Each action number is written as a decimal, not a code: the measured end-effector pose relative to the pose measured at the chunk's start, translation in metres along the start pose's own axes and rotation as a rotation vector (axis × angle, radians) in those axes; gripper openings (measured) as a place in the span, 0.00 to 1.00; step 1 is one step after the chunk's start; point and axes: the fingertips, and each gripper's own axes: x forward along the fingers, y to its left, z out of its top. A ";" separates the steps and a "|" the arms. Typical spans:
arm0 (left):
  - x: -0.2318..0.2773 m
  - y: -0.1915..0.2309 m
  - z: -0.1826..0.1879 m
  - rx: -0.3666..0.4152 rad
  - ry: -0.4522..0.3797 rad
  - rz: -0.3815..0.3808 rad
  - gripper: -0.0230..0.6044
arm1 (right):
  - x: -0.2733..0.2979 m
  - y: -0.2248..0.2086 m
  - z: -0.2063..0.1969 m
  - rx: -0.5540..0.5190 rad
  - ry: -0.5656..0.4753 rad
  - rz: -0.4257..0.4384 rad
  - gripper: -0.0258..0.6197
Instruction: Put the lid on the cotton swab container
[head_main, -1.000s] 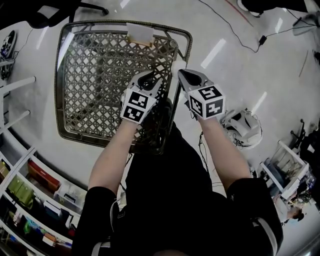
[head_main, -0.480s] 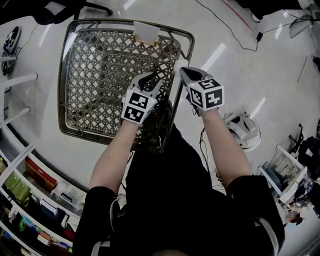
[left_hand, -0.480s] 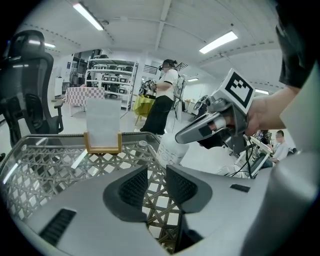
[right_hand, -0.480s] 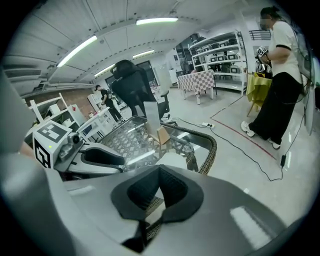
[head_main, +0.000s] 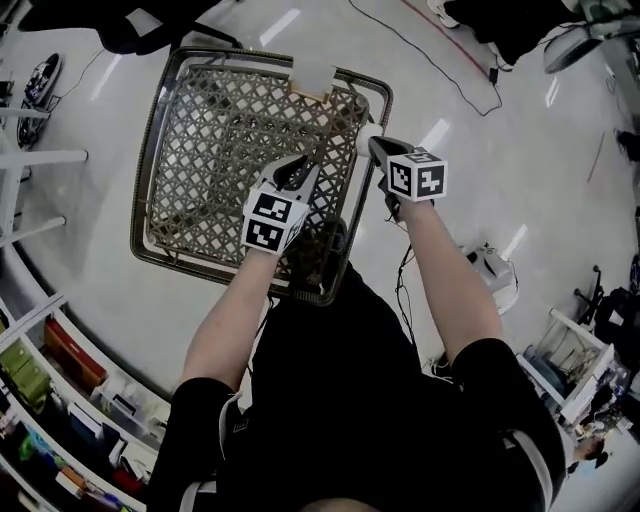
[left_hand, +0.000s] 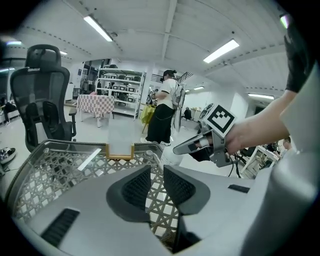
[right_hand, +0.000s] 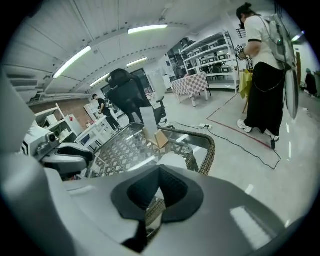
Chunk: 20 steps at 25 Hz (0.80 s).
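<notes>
- Head view: white container (head_main: 365, 135) sat at wicker table (head_main: 215, 150) corner, contents unseen.
- Left gripper (left_hand: 156, 170) hovered over table, jaws just narrowing, still apart on nothing.
- Right gripper (right_hand: 159, 169) tips pressed together beside container.

Your right gripper (head_main: 374, 145) covers most of the white container (head_main: 363, 131) at the far right corner of the wicker counter (head_main: 152, 150), so you cannot tell whether its top is closed. In the right gripper view, that gripper's body hides all but its upper part. Your forearms hide the counter's near right corner. What sits on the far shelves (left_hand: 120, 92) is too small to name.
</notes>
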 end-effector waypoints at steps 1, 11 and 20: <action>-0.008 0.001 -0.001 -0.009 -0.001 0.008 0.16 | 0.001 0.001 -0.001 -0.015 0.007 -0.008 0.05; -0.091 0.009 0.004 -0.036 -0.053 0.071 0.12 | -0.074 0.065 0.009 0.019 -0.125 -0.002 0.05; -0.140 -0.004 0.043 -0.008 -0.125 0.022 0.11 | -0.155 0.123 0.030 -0.041 -0.256 0.011 0.05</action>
